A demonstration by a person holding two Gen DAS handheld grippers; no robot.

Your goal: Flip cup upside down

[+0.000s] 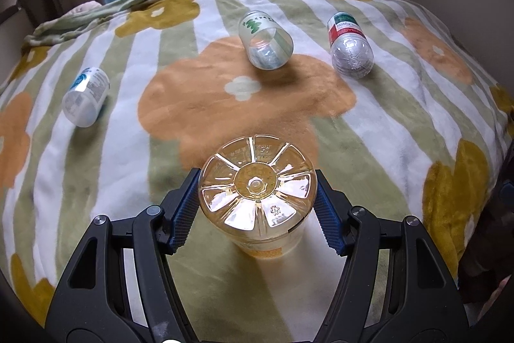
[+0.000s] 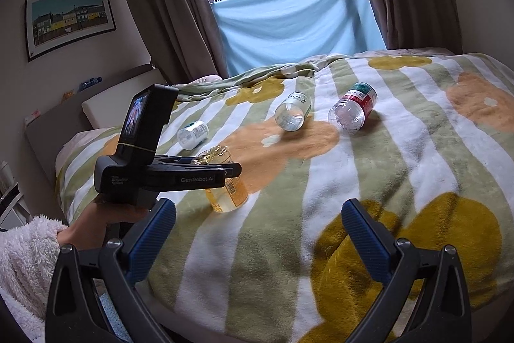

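A clear yellowish plastic cup [image 1: 257, 192] with an orange label stands upside down on the flowered blanket [image 1: 369, 124], its ribbed base facing up. My left gripper [image 1: 257, 198] has its blue pads against both sides of the cup. In the right wrist view the same cup [image 2: 226, 182] sits mouth down on the blanket, with the left gripper [image 2: 221, 171] around its upper part. My right gripper [image 2: 257, 233] is open and empty, low over the near edge of the bed.
Three other cut-bottle cups lie on their sides: a blue-labelled one [image 1: 85, 97] at left, a green-labelled one [image 1: 265, 39] in the middle, a red-and-green one [image 1: 348, 44] at right. Curtains [image 2: 160, 5] and a window are behind the bed.
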